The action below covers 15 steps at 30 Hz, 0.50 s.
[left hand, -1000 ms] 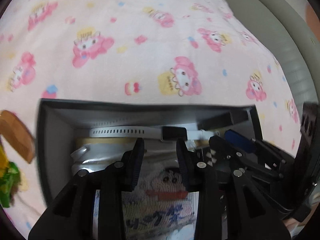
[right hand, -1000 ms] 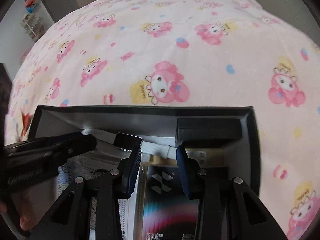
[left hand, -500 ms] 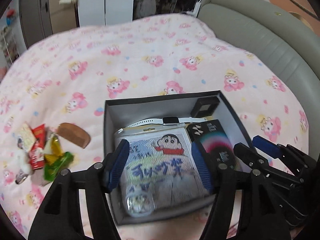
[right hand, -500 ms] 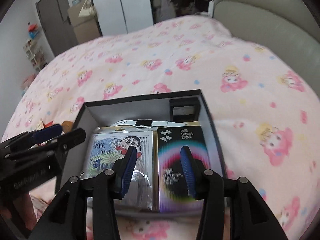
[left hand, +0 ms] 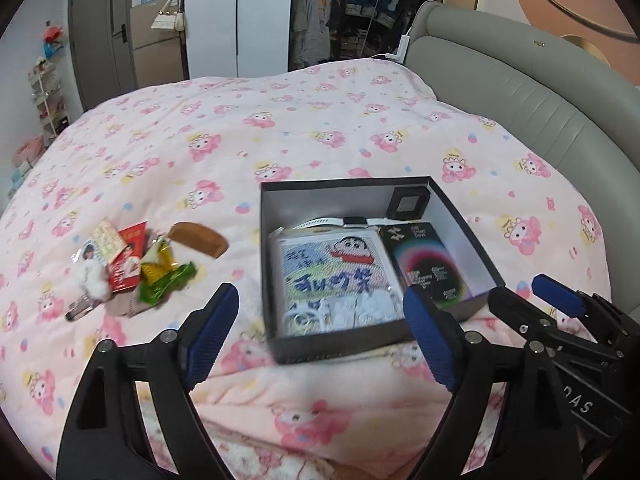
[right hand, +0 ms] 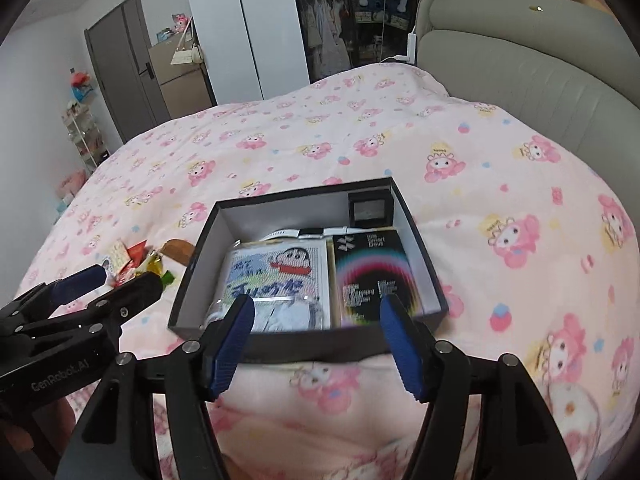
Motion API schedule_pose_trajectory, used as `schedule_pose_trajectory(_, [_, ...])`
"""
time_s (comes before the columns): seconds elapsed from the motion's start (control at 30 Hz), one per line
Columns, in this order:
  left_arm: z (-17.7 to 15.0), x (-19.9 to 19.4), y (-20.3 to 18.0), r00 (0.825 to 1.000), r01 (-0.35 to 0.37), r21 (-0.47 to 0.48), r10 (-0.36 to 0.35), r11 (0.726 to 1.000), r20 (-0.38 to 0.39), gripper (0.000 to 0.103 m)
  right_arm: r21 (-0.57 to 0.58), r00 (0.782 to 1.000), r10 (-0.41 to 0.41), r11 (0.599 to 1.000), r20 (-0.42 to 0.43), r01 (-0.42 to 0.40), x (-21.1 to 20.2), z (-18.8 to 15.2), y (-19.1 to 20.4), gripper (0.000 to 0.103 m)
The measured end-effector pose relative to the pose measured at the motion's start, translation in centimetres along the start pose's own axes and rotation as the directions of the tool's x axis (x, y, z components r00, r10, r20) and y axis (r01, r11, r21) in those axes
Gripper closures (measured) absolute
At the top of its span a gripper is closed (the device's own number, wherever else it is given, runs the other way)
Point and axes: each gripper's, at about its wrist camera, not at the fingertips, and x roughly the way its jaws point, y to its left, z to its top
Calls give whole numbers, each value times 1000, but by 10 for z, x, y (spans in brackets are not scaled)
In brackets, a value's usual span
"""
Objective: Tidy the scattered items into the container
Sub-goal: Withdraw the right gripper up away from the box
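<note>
Several small items still lie loose on the pink blanket to the left of the box [left hand: 280, 200]: a wooden comb [left hand: 199, 239] nearest it, then green and yellow wrappers [left hand: 166, 276], red packets [left hand: 127, 258], a white fluffy piece [left hand: 93, 278] and a small dark object [left hand: 80, 309] farthest out. Inside the box, a cartoon-print pack [left hand: 332, 276] fills the left part, a dark rainbow carton [left hand: 428, 264] lies to its right, and a white watch [left hand: 340, 222] and a small black case [left hand: 408, 204] sit against the far wall.

Both grippers hang short of the box's near wall, empty, jaws opening: left gripper [left hand: 324, 332], right gripper [right hand: 316, 344]. The next reach probably belongs to the left one; it should swing left of the box, take the comb by its narrow edges first, then pinch the slippery wrappers singly.

A second ago both grippers were down inside the box with jaws much narrower; now they are raised and drawn back, so the whole bed shows.
</note>
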Motion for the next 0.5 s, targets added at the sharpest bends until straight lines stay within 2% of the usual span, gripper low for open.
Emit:
schedule_pose_trajectory(0.03, [-3, -4, 0, 1000, -9, 1, 9, 1000, -3, 5, 0, 1000, -6, 1000, 3, 6, -4, -3, 1, 41])
schedule_pose_trajectory(0.07, [-7, -7, 0, 1000, -11, -1, 11, 1000, -5, 1, -2, 1000, -14, 1000, 4, 14, -7, -5, 1, 41])
schedule_pose_trajectory(0.3, [-21, -23, 0, 1000, -16, -15, 16, 1000, 21, 1, -13, 999, -19, 1000, 42, 19, -26, -11, 6, 40])
schedule_pose_trajectory(0.5, [-25, -28, -3, 998, -54, 1, 53, 999, 46, 1, -24, 1000, -16, 1000, 26, 16, -24, -16, 9, 40])
